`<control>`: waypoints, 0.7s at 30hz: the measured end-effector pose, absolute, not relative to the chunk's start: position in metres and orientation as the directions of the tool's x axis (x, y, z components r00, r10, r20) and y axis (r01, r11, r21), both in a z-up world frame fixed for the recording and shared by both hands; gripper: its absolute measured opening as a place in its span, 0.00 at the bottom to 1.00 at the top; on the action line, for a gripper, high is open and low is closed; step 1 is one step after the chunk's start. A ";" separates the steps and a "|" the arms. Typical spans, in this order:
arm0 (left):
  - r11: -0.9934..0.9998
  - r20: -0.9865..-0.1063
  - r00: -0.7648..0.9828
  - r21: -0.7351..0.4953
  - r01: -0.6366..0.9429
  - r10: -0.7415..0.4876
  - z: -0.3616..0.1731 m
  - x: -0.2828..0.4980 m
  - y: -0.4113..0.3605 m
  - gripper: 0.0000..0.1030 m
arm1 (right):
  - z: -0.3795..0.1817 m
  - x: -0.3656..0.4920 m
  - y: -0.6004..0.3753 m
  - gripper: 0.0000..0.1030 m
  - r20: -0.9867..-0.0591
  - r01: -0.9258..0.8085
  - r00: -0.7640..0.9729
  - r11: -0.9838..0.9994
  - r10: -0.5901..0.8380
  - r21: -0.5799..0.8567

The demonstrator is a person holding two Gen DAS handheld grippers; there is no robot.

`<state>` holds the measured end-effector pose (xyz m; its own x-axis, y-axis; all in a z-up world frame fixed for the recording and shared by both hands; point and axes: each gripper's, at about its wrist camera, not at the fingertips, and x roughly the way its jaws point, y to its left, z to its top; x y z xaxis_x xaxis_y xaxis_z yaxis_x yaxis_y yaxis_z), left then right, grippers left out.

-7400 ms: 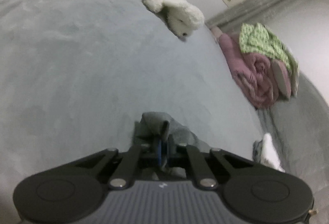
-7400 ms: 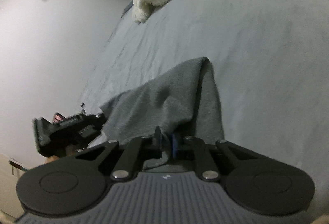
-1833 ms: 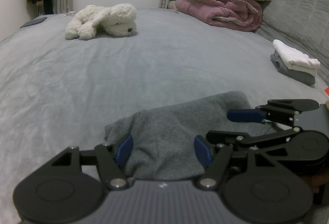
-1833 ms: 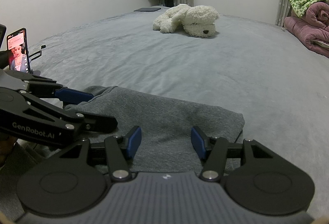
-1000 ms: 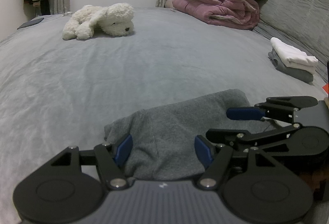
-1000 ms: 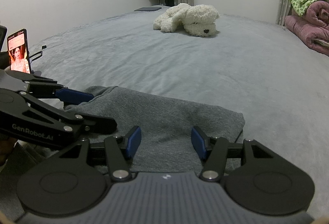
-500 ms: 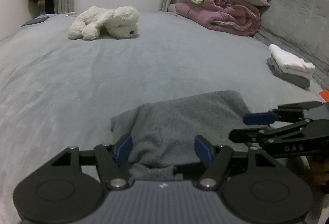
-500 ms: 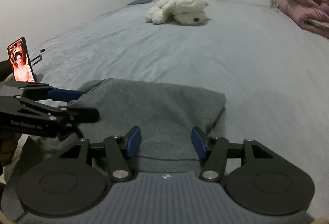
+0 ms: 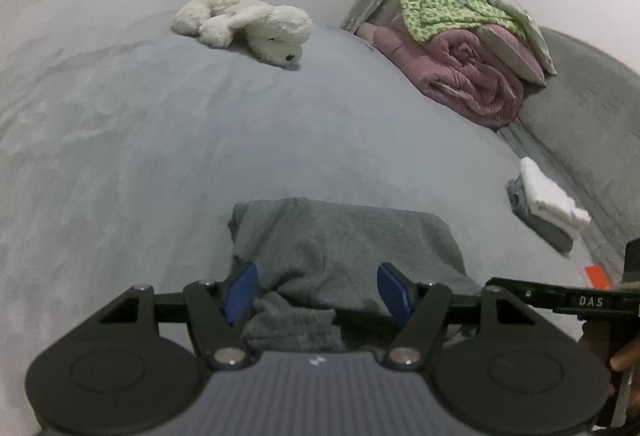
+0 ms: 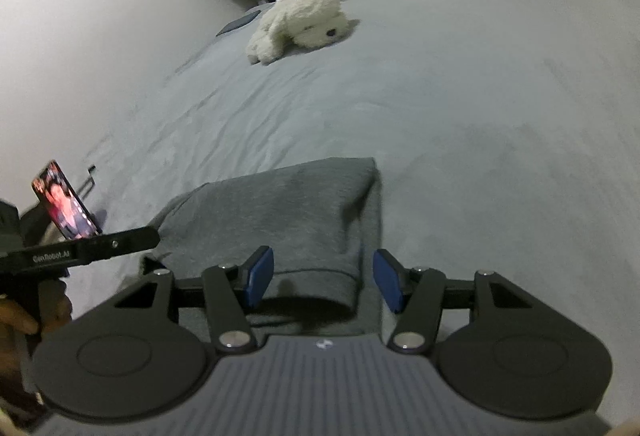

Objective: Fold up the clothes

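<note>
My left tongs (image 9: 318, 290) and right tongs (image 10: 322, 278) stand wide, empty, over the folded grey fleece garment (image 9: 344, 236); this fold looks finished. Next, I judge, it joins the small folded white-and-grey stack (image 9: 546, 202).

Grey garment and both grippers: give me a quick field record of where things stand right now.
garment: grey garment, folded, lying on the bed
left gripper: open, pads apart over the garment's near edge
right gripper: open, a folded cuff between the pads, not pinched
finished stack: folded white and grey clothes, right side of bed
other items: white plush dog; pink quilt pile
</note>
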<state>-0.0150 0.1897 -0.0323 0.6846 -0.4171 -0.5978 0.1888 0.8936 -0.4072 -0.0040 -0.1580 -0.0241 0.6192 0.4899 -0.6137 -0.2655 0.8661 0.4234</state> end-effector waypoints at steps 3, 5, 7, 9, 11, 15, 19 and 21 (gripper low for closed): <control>0.883 -0.601 0.674 -0.436 0.172 -0.429 -0.031 -0.018 0.197 0.64 | -0.021 -0.008 -0.172 0.58 -0.608 -0.246 0.623 0.861 0.493 0.446; 0.881 -0.610 0.666 -0.445 0.160 -0.429 -0.031 -0.019 0.201 0.64 | -0.019 -0.011 -0.179 0.58 -0.607 -0.239 0.619 0.856 0.498 0.459; 0.880 -0.622 0.654 -0.452 0.149 -0.430 -0.030 -0.020 0.204 0.64 | -0.018 -0.014 -0.186 0.58 -0.610 -0.230 0.607 0.848 0.509 0.478; 0.876 -0.637 0.633 -0.460 0.144 -0.439 -0.029 -0.023 0.208 0.64 | -0.018 -0.016 -0.193 0.58 -0.617 -0.217 0.585 0.834 0.527 0.507; 0.867 -0.647 0.607 -0.474 0.153 -0.461 -0.029 -0.029 0.212 0.64 | -0.019 -0.018 -0.201 0.58 -0.621 -0.205 0.551 0.812 0.557 0.547; 0.838 -0.656 0.546 -0.515 0.179 -0.520 -0.031 -0.042 0.221 0.64 | -0.023 -0.023 -0.215 0.58 -0.610 -0.192 0.468 0.747 0.640 0.637; 0.788 -0.655 0.462 -0.585 0.191 -0.598 -0.037 -0.055 0.232 0.60 | -0.028 -0.032 -0.226 0.58 -0.609 -0.185 0.389 0.706 0.691 0.683; 0.762 -0.643 0.428 -0.611 0.215 -0.635 -0.038 -0.063 0.236 0.60 | -0.031 -0.038 -0.231 0.58 -0.615 -0.179 0.355 0.697 0.704 0.694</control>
